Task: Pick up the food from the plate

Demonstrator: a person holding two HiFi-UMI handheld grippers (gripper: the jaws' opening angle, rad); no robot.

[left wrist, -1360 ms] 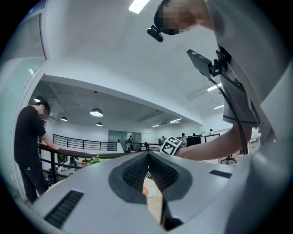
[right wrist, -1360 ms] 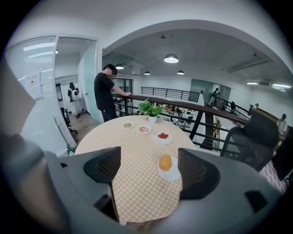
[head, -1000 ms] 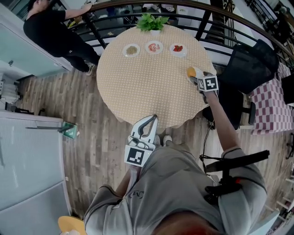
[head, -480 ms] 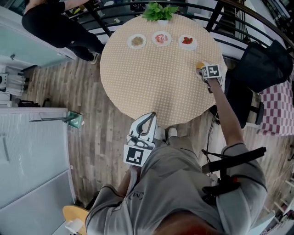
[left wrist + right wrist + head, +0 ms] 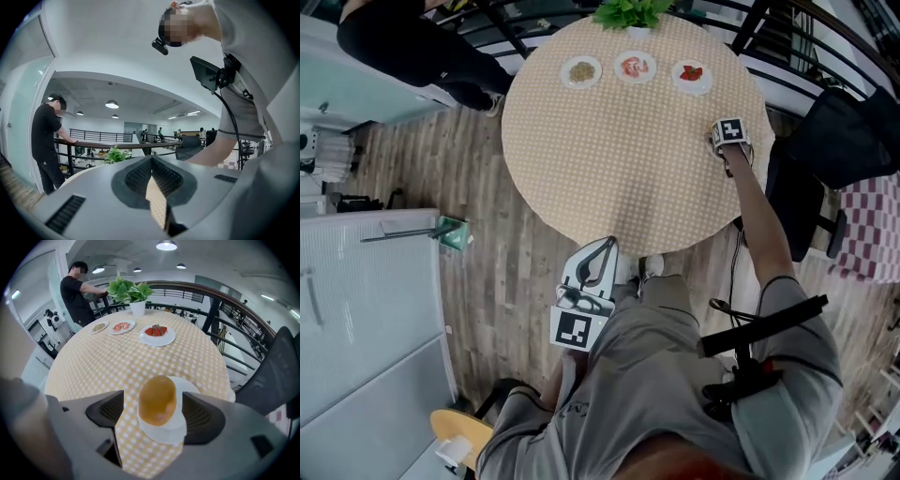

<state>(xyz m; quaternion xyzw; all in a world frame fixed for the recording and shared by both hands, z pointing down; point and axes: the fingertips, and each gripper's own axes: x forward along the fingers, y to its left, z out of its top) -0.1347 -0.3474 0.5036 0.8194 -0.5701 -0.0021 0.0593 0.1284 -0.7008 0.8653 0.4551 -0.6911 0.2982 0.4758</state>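
Note:
A rounded orange-brown piece of food (image 5: 157, 399) sits on a small white plate (image 5: 177, 426) near the right edge of the round checkered table (image 5: 619, 159). My right gripper (image 5: 154, 412) is open, and its dark pads (image 5: 107, 411) stand on either side of the food without touching it. In the head view the right gripper (image 5: 718, 141) covers the food and plate. My left gripper (image 5: 606, 246) hangs below the table's near edge by the person's lap, shut and holding nothing.
Three small plates of food (image 5: 635, 66) line the far side of the table beside a potted plant (image 5: 633, 11). A black railing (image 5: 211, 310) curves behind. A person in black (image 5: 403, 47) stands at the far left, and a black chair (image 5: 834, 131) at the right.
My right gripper has moved forward over the plate, so the food now lies between its jaws and is hidden in the head view. The left gripper has stayed put.

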